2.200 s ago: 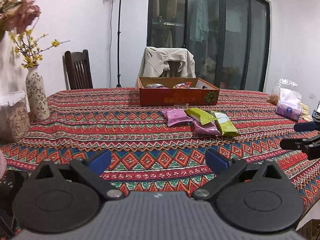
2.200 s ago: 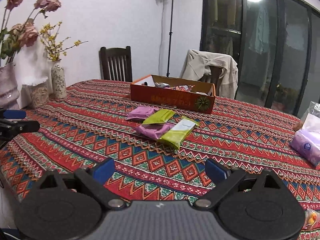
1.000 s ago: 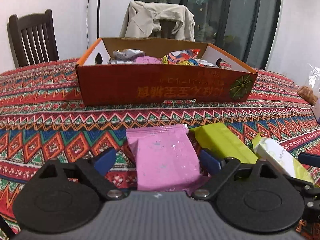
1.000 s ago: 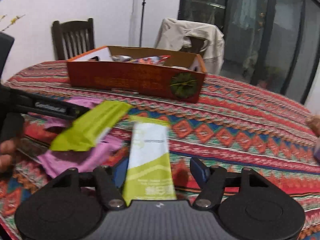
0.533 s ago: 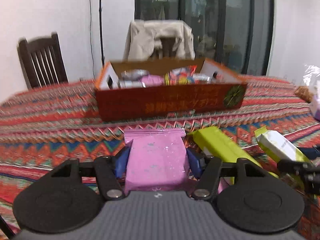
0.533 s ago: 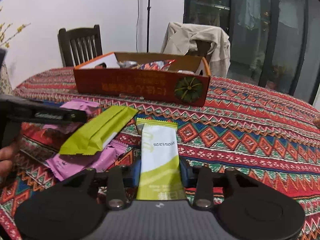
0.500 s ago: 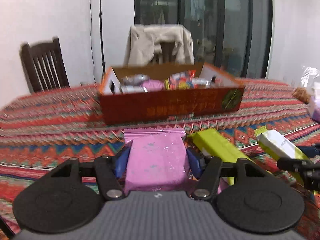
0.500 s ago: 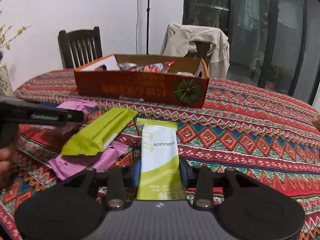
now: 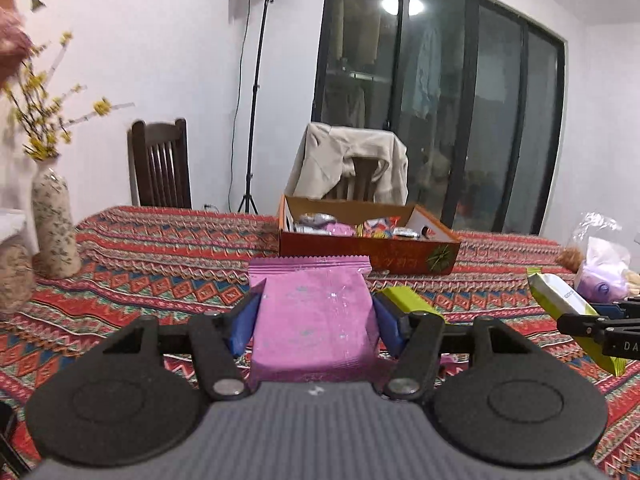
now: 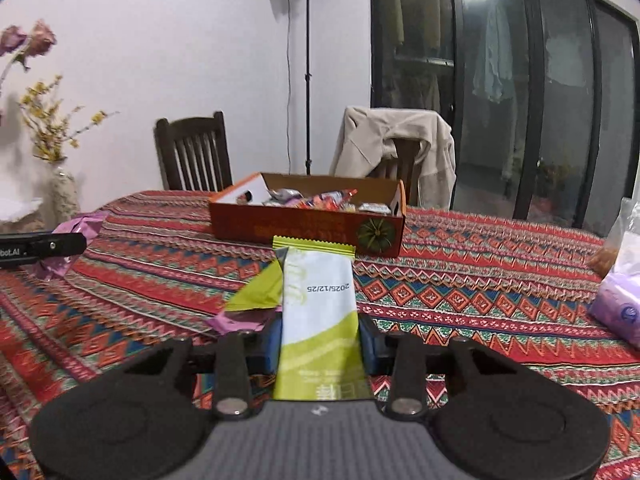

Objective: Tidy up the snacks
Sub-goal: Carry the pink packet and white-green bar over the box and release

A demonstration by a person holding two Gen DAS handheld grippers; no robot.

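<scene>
- Far left on your surface, under its red patterned cloth: a speckled vase with yellow sprigs, well apart from the snacks.
- Behind the surface, a dark wooden chair, a light stand, then a second chair draped with a beige jacket.
- Your left gripper: jaws pinching a pink snack packet by its sides, blue pads pressed against it, packet raised off the cloth and upright in the view.
- Straight ahead past the pink packet sits the orange cardboard box, open-topped, already holding mixed wrapped snacks. Printing on its front wall reads upside down; you can't make it out.
- Just right of the left jaws, a green packet lies on the cloth; in the right wrist view a pink wrapper lies under it.
- Your right gripper: jaws closed on a white-and-green snack packet, lifted, pointing at the box. Date stamp reads "2025/12/25".
- Far right: a clear bag holding a purple pack, well apart from the box.
</scene>
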